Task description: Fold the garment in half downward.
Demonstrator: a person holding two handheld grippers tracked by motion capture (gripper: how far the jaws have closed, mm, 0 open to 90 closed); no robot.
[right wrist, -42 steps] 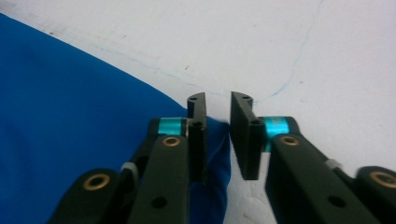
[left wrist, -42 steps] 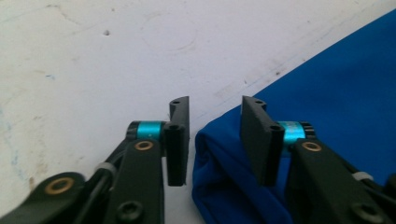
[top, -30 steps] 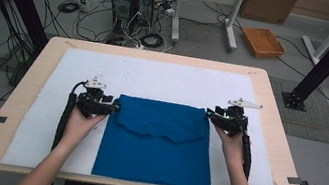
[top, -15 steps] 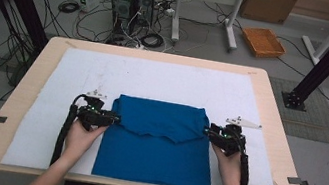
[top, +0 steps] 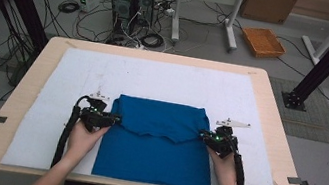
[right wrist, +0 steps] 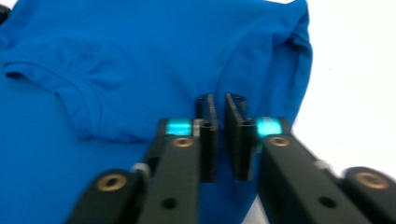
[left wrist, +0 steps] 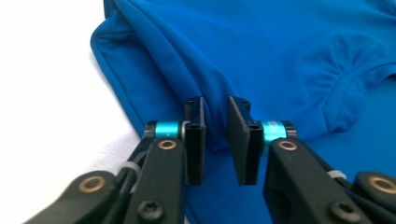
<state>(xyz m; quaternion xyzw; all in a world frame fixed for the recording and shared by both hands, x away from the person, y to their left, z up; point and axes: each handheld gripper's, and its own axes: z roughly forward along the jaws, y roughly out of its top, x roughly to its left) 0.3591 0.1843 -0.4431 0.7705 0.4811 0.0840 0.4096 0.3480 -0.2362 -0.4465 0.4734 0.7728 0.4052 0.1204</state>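
My wooden table (top: 270,115) carries a white mat (top: 154,80), and on its near half lies the folded blue shirt (top: 158,147), top layer doubled toward me. My left gripper (top: 115,118) sits at the shirt's left edge; its jaws have just been closing and now pinch a fold of cloth. My right gripper (top: 204,135), at the right edge, has likewise closed, its 2 jaws nearly meeting on the fabric.

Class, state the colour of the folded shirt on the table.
Plain blue; the shirt shows best in the high view.
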